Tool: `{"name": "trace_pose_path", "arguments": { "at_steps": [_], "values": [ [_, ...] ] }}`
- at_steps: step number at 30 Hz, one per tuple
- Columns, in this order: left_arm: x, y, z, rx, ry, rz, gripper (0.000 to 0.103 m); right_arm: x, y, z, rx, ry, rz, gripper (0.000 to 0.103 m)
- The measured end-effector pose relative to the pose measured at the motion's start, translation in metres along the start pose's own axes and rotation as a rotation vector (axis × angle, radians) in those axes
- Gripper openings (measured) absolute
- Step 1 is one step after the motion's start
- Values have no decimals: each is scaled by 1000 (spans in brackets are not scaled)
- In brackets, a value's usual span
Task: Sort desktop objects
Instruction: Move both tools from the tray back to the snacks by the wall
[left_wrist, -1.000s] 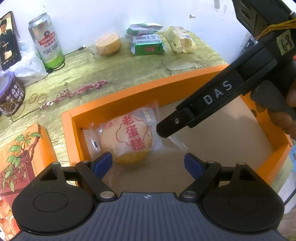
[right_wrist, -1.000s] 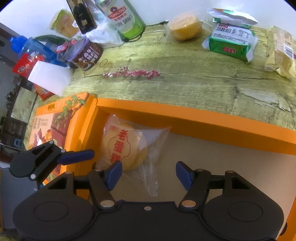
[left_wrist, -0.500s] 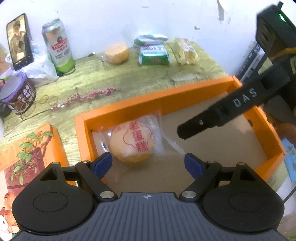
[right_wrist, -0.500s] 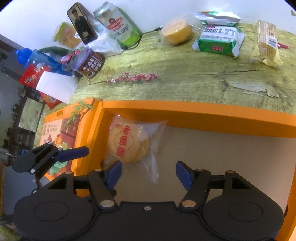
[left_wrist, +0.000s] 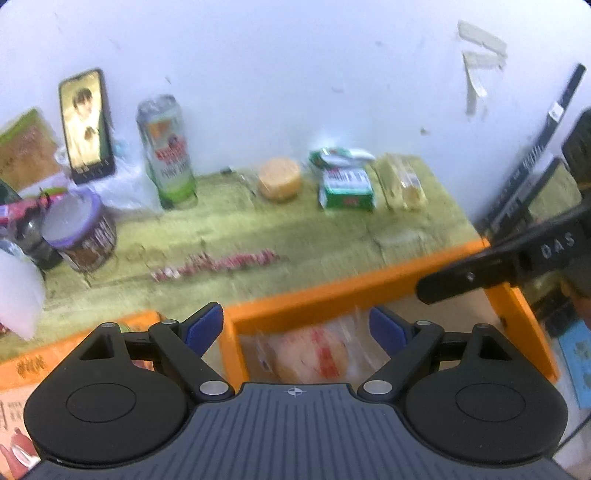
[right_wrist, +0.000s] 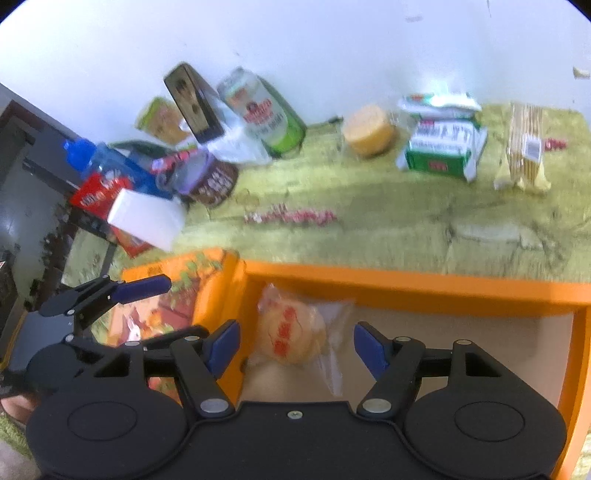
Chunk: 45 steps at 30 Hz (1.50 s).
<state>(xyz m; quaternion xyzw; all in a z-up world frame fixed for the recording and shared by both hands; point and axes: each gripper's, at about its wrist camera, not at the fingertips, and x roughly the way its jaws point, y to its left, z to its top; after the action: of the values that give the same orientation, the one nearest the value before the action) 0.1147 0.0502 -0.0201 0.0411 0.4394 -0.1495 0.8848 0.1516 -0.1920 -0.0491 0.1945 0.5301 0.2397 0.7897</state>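
1. Since a second ago both grippers have lifted away from the orange tray (left_wrist: 332, 295), so more of the wall and the back of the table now shows in both views; the wrapped cake (right_wrist: 291, 336) has not shifted from its corner.
2. The left gripper (left_wrist: 295, 325) hangs above the tray's near-left corner with its blue fingers (left_wrist: 205, 326) spread and nothing pressed between them; its jaws have just been opening a little.
3. The right gripper (right_wrist: 295, 343) hovers over the same corner, jaws likewise apart and just widened; the cake lies below the gap, untouched by either pad.
4. The wrapped cake lies flat on the tray floor, tight against the left wall and close to the far wall, its clear wrapper trailing to the right.
5. Along the wall at the back stand a phone (left_wrist: 86, 125) propped upright, a green beer can (left_wrist: 168, 151), an unwrapped-looking round cake (left_wrist: 279, 179), green snack packs (left_wrist: 345, 184) and a pale biscuit pack (left_wrist: 400, 181).
6. A line of small red bits (left_wrist: 218, 264) lies on the green tabletop (left_wrist: 295, 232) between those items and the tray's far wall.
7. A purple-lidded jar (left_wrist: 79, 229) stands at the left, and a printed orange box (right_wrist: 173, 295) lies just beside the tray's left wall.
8. Both views are blurred.
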Motion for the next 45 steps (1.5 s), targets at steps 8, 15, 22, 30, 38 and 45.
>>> {"name": "trace_pose_path", "arguments": {
  "at_steps": [8, 15, 22, 30, 38, 45],
  "values": [
    [2, 15, 38, 25, -78, 14, 89, -15, 5, 37, -17, -66, -6, 67],
    [25, 18, 66, 68, -117, -12, 90, -18, 8, 80, -37, -100, -24, 67],
    [69, 23, 84, 104, -122, -47, 90, -1, -3, 131, -10, -107, -30, 67],
    [130, 35, 96, 89, -90, -92, 90, 46, -31, 186, 63, -71, -15, 76],
    [179, 39, 102, 91, -73, -131, 90, 97, -60, 232, 155, -28, 10, 88],
    [214, 36, 109, 94, -67, -169, 90, 140, -62, 255, 99, 50, -87, 90]
  ]
}}
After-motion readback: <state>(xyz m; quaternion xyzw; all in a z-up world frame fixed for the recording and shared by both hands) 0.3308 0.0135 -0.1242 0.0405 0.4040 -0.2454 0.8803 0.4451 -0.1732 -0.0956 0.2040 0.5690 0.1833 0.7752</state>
